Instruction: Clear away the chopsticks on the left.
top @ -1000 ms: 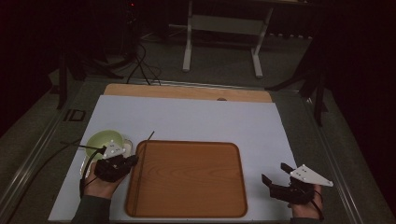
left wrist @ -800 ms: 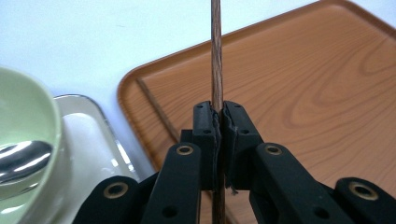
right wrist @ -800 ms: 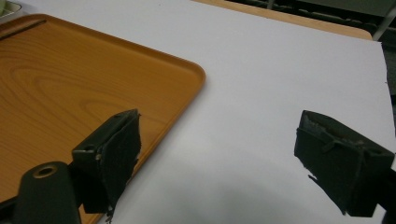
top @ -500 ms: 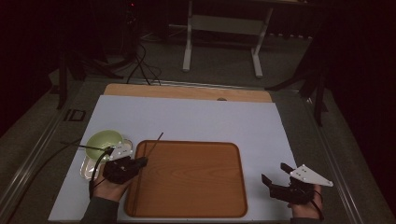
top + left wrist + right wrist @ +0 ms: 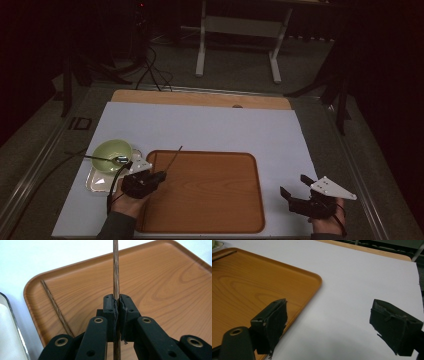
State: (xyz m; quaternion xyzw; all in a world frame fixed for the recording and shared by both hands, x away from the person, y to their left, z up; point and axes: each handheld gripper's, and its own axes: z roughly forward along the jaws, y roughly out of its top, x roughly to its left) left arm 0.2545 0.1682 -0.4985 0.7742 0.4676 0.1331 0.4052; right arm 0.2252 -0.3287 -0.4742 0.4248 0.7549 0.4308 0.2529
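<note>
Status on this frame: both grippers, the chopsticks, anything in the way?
Left gripper shut on one chopstick, above the wooden tray. Second chopstick lies in the tray. Right gripper open, empty, over white mat. Nothing obstructing.

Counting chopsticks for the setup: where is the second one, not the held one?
In the left gripper view, the loose chopstick lies flat on the wooden tray, along its left rim, left of the clamped chopstick.

Dim room, dark walls; grey floor [image 5: 240, 75] beyond the table; white metal frame legs [image 5: 239, 30] stand at the back; black cables [image 5: 150, 65] trail on the floor at left; table [image 5: 210, 99] wooden at its far edge, covered by a white sheet [image 5: 210, 130]
</note>
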